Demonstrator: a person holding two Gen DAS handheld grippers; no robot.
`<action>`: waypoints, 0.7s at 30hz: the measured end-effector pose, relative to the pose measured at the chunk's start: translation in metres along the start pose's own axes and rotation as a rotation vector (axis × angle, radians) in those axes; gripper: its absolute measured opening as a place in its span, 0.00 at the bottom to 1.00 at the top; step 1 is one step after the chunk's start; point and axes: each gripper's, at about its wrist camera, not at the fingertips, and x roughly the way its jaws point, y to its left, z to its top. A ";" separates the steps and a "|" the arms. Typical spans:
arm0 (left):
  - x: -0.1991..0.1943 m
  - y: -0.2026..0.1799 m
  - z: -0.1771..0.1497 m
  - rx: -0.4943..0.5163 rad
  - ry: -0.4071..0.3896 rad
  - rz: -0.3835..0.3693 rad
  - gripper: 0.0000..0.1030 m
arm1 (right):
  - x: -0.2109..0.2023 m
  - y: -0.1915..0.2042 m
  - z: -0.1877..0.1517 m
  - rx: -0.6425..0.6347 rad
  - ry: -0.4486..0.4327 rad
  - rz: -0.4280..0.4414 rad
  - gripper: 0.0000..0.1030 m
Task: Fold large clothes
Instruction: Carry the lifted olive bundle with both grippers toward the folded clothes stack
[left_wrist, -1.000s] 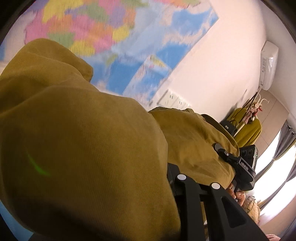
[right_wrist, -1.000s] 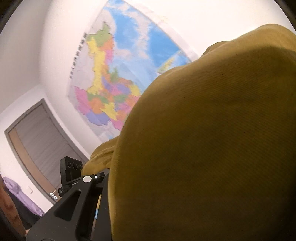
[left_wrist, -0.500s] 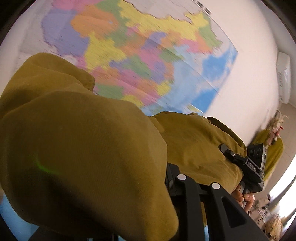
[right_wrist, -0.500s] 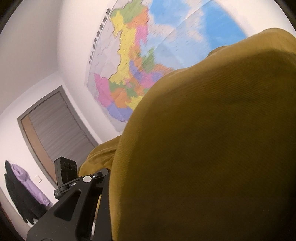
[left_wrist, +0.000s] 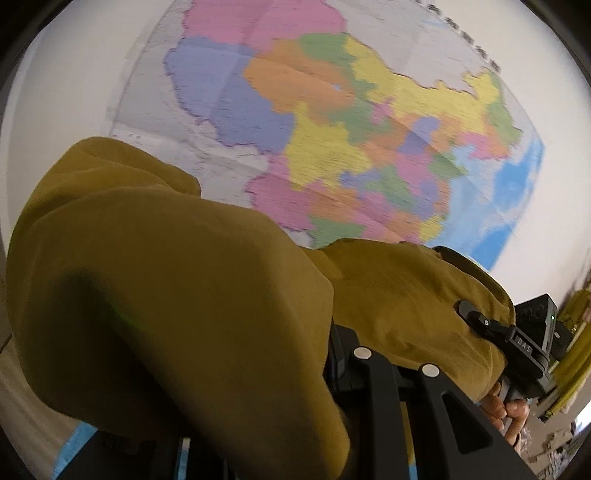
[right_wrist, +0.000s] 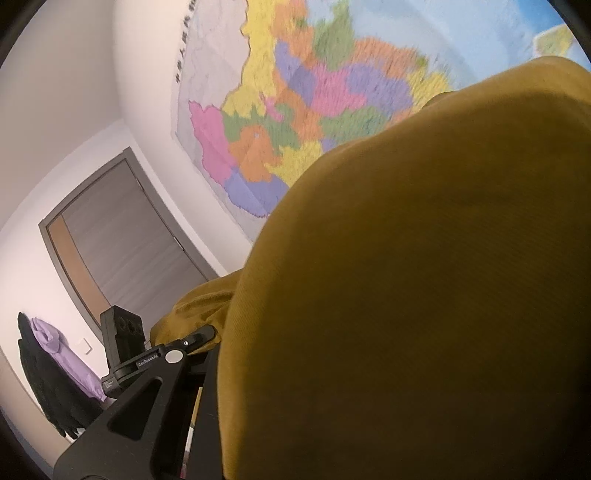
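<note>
A mustard-yellow corduroy garment (left_wrist: 177, 295) is held up in the air, stretched between both grippers in front of a wall. In the left wrist view my left gripper (left_wrist: 332, 354) is shut on the garment. Cloth drapes over its left finger and only the right finger shows. My right gripper (left_wrist: 476, 317) grips the far end, with a person's fingers (left_wrist: 506, 413) on its handle. In the right wrist view the garment (right_wrist: 406, 295) fills the right half and hides one finger of the right gripper (right_wrist: 229, 350). The left gripper (right_wrist: 199, 334) bites the cloth edge beyond it.
A large coloured map (left_wrist: 351, 129) hangs on the white wall straight ahead. A grey door (right_wrist: 122, 236) and hanging black and purple coats (right_wrist: 48, 362) stand to the left. Yellow clothes (left_wrist: 576, 332) hang at the far right. A blue surface (left_wrist: 77, 443) lies below.
Both hands have swung sideways with the garment still held. The map has slid across both views, and the door and hanging coats have come further into the right wrist view.
</note>
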 end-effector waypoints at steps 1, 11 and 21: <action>0.001 0.007 0.002 -0.005 -0.003 0.013 0.20 | 0.009 0.000 -0.003 -0.002 0.006 0.001 0.16; 0.038 0.067 0.031 0.010 -0.042 0.199 0.20 | 0.078 0.001 -0.045 -0.015 0.028 -0.004 0.16; 0.116 0.174 -0.018 -0.118 0.102 0.299 0.21 | 0.132 -0.046 -0.151 0.059 0.302 -0.127 0.23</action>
